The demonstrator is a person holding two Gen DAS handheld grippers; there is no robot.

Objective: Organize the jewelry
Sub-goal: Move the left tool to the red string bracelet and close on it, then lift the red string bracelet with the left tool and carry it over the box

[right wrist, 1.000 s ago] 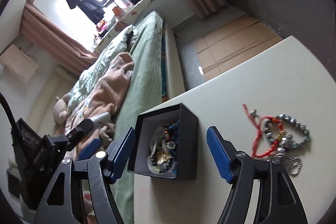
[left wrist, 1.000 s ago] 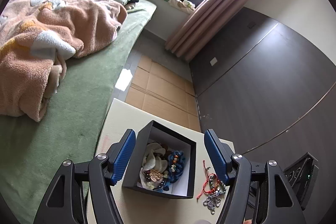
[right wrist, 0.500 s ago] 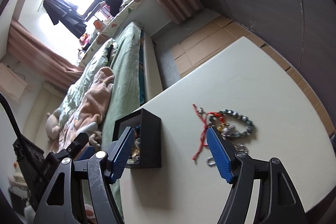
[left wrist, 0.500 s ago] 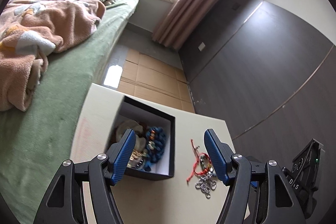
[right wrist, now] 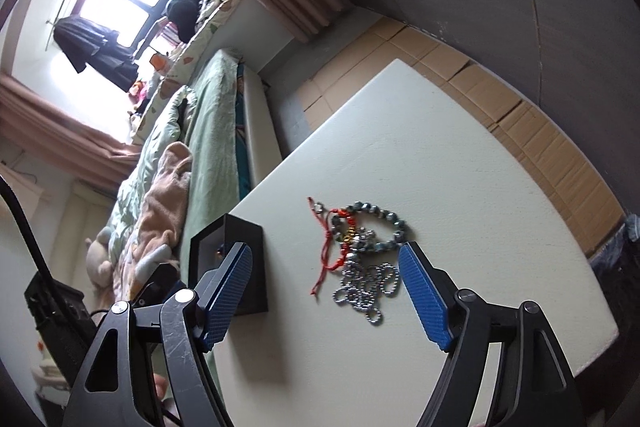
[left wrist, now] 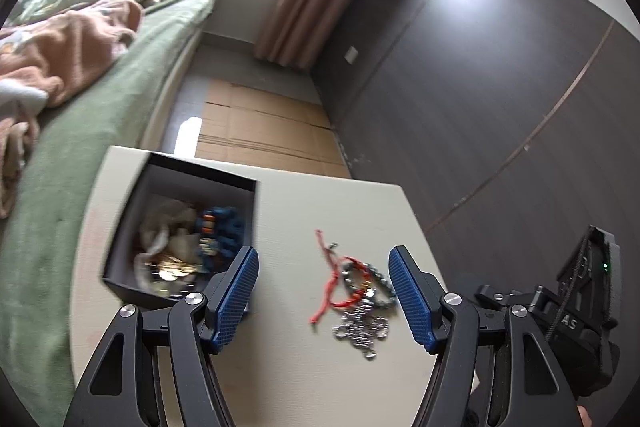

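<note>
A black box (left wrist: 120,227) stands open on the white table (left wrist: 304,211), with several pieces of jewelry inside, blue beads among them. To its right lies a loose pile: a red cord bracelet (left wrist: 330,283), a grey bead bracelet (left wrist: 380,281) and a silver chain (left wrist: 362,333). My left gripper (left wrist: 323,293) is open, empty, just in front of the pile. In the right wrist view the box (right wrist: 244,267), red cord (right wrist: 326,255), bead bracelet (right wrist: 384,217) and chain (right wrist: 370,293) lie between the fingers of my open, empty right gripper (right wrist: 324,291).
A bed with green sheet (left wrist: 80,123) and pink blanket (left wrist: 60,55) runs along the table's left side. Cardboard (left wrist: 260,131) covers the floor beyond the table. A dark wall (left wrist: 480,87) stands at the right. The right gripper's body (left wrist: 580,307) shows at the left view's right edge.
Both grippers have swung right, from the black box toward the loose jewelry pile. The pile now sits between each gripper's fingers. Both stay open.
</note>
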